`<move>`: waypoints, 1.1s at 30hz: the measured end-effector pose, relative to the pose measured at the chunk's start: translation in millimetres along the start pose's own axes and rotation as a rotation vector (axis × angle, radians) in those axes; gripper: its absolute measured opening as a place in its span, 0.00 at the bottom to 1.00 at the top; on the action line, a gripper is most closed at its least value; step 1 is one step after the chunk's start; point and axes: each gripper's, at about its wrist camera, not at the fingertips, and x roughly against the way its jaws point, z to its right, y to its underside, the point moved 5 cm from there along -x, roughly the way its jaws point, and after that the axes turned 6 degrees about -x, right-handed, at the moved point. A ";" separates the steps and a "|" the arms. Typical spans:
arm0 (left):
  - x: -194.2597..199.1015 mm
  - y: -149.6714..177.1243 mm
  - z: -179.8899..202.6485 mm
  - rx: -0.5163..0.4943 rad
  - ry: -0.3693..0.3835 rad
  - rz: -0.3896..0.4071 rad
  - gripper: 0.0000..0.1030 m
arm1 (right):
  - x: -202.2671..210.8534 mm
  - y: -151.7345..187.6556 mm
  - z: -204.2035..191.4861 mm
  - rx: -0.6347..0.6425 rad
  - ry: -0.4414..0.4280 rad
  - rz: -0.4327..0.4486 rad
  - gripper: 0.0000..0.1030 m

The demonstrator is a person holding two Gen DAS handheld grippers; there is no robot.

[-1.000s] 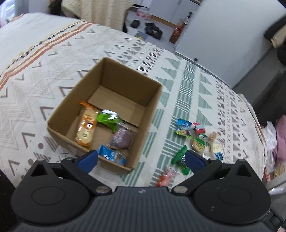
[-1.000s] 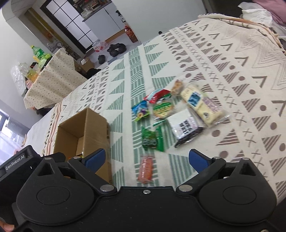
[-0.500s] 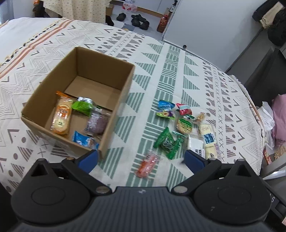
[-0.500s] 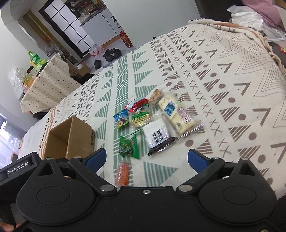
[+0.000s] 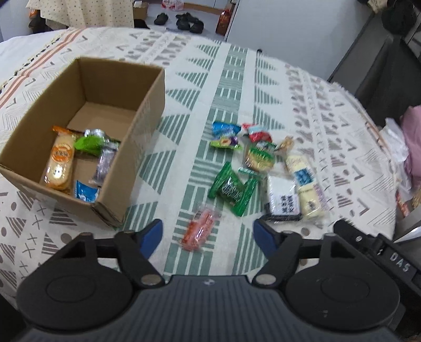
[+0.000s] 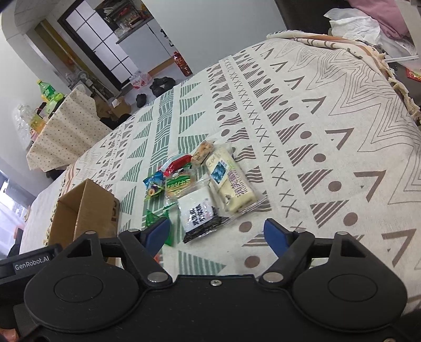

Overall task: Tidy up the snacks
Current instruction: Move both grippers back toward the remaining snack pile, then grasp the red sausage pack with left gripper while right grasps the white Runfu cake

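A cardboard box [image 5: 147, 110] on the patterned cloth holds several snack packs, among them an orange cracker pack [image 5: 60, 160]. Right of it lies a loose pile: an orange-red packet [image 5: 199, 232], a green packet [image 5: 232, 190], a black-and-white pack [image 5: 283, 201] and a pale long pack [image 5: 305, 184]. My left gripper [image 5: 208, 232] hovers over the orange-red packet, its jaws closing with the packet seen between them, the pads apart from it. My right gripper [image 6: 217, 231] hangs above the black-and-white pack [image 6: 198, 211], jaws closing, pads clear of it. The box [image 6: 86, 207] shows at left there.
The patterned cloth [image 6: 329, 126] covers the table; its edge falls away at right near white and pink cloths [image 6: 363, 23]. Shoes [image 5: 189, 22] and a red bottle [image 5: 223, 19] sit on the floor beyond. A dotted-cloth table with bottles [image 6: 50, 96] stands at far left.
Both grippers moved right and down toward the snack pile, and both pairs of jaws narrowed. In the left view the box slid leftward and the orange-red packet now sits between the fingers.
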 end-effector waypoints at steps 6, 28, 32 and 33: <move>-29.8 5.9 2.0 -0.021 -0.034 -0.030 0.53 | -12.3 -0.3 18.5 -0.053 -0.040 0.012 0.69; -76.7 6.1 0.8 0.032 -0.110 -0.087 0.19 | -59.1 -33.0 27.9 -0.013 -0.026 0.063 0.64; -71.9 6.6 -3.2 0.056 -0.115 -0.082 0.19 | -68.9 -37.2 20.9 -0.003 -0.047 0.048 0.60; -70.6 7.0 -4.6 0.062 -0.115 -0.081 0.19 | -71.3 -36.6 19.5 0.004 -0.044 0.042 0.57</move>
